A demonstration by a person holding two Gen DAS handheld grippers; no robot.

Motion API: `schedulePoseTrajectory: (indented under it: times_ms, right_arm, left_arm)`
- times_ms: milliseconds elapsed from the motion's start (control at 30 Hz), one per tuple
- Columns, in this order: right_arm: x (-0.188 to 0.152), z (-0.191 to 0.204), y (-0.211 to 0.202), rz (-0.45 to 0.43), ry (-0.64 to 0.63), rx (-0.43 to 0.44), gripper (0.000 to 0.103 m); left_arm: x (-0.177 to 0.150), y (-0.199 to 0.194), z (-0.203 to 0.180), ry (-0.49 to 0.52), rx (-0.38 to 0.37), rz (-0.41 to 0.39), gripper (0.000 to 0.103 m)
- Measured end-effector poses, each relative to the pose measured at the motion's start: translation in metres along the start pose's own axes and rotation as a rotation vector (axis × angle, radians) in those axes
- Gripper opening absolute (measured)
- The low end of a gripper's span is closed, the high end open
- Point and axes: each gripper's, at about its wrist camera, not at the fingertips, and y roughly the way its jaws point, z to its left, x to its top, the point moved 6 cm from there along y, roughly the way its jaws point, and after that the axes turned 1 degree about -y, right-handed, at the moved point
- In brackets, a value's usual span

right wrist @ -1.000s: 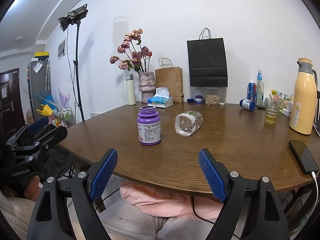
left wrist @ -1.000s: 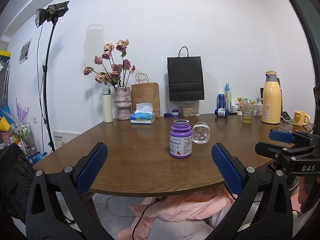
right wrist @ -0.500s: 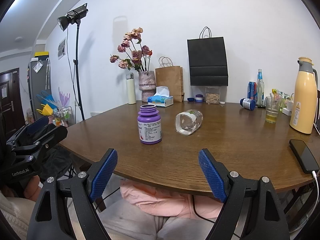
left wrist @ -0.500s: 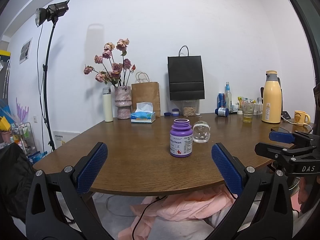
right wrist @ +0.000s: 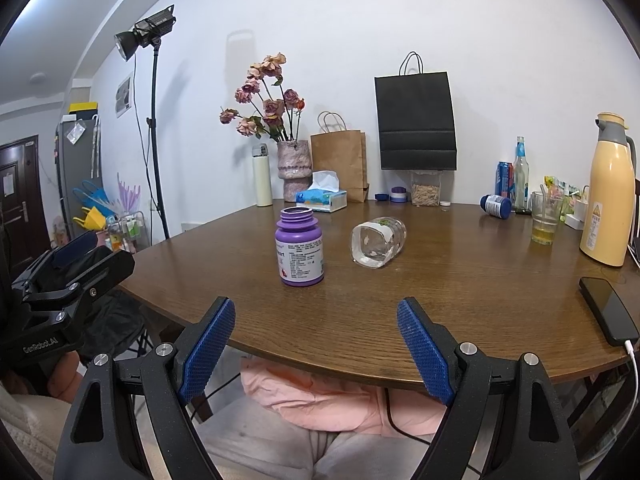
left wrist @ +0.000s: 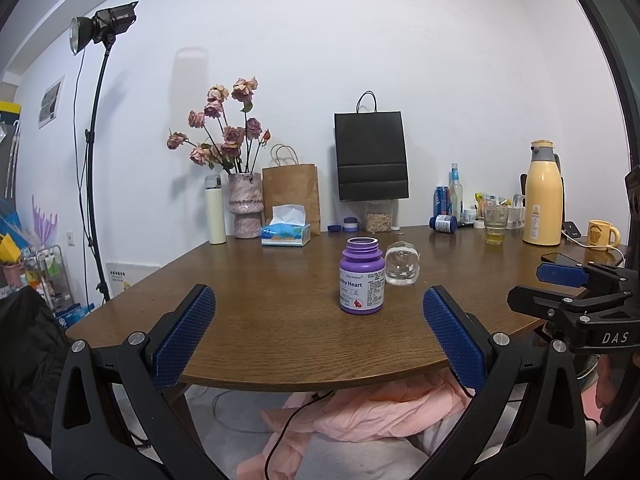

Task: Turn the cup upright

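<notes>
Clear cup [right wrist: 379, 242] lies sideways; left view hides it behind bottle [left wrist: 361, 278].

Left gripper [left wrist: 318, 336], right gripper [right wrist: 316, 346]: jaws spread wide, holding nothing.

A purple bottle [right wrist: 299, 251] with a white label stands beside a clear cup [right wrist: 378, 242] on the brown woodgrain table [right wrist: 460, 280].
</notes>
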Motion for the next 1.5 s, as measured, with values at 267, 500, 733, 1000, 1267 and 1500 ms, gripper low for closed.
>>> schedulePoseTrajectory:
  times_ms: [267,500,733,1000,1267,1500]
  right_arm:
    - [-0.001,0.000,0.000,0.002,0.000,0.000,0.087]
    - [-0.003,0.003,0.002,0.014,0.000,0.002,0.087]
    - [-0.004,0.004,0.004,0.016,0.003,0.002,0.087]
    - [0.000,-0.008,0.033,0.066,0.017,-0.053,0.087]
    - [0.026,-0.052,0.119,0.228,0.075,-0.091,0.087]
    - [0.064,-0.083,0.200,0.289,0.199,-0.045,0.087]
  left_arm:
    - [0.000,0.000,-0.001,0.001,0.001,0.002,0.103]
    - [0.000,-0.001,-0.003,0.004,-0.001,0.001,0.103]
    - [-0.001,0.002,-0.004,-0.001,0.001,0.006,0.103]
    - [0.000,0.041,0.018,-0.067,-0.069,0.108,0.103]
    - [0.025,0.123,0.030,0.112,-0.030,0.157,0.103]
    - [0.040,0.232,0.039,0.037,-0.233,0.401,0.103]
